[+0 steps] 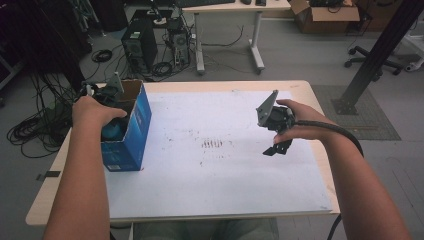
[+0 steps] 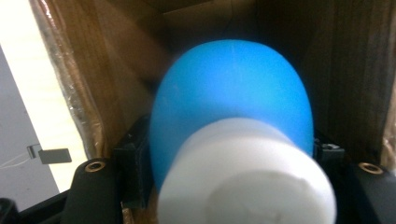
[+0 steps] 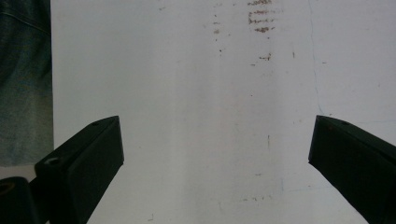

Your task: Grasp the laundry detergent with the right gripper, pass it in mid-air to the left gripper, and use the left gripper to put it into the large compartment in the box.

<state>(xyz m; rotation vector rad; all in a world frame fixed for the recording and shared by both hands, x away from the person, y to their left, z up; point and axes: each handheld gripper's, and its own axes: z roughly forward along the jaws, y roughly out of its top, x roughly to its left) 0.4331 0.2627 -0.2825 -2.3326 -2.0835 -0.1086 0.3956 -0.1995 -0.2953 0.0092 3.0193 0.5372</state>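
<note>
An open blue cardboard box (image 1: 132, 132) stands on the left side of the table. My left gripper (image 2: 231, 156) reaches down into it, its jaws pressed on both sides of a rounded blue object (image 2: 231, 93) with a white cylindrical end (image 2: 247, 182). From above, the blue object (image 1: 114, 131) peeks out under the person's left hand. The box's brown inner walls (image 2: 116, 70) surround it. My right gripper (image 1: 276, 148) hovers over the white sheet (image 1: 225, 175) at the right, jaws wide apart (image 3: 217, 144) with nothing between them.
The wooden table (image 1: 300, 86) carries the white sheet with dark smudges (image 1: 212, 144) at its centre. On the floor beyond are a computer tower (image 1: 140, 45), tangled cables (image 1: 35, 125), a desk leg (image 1: 256, 45) and a black post (image 1: 372, 55).
</note>
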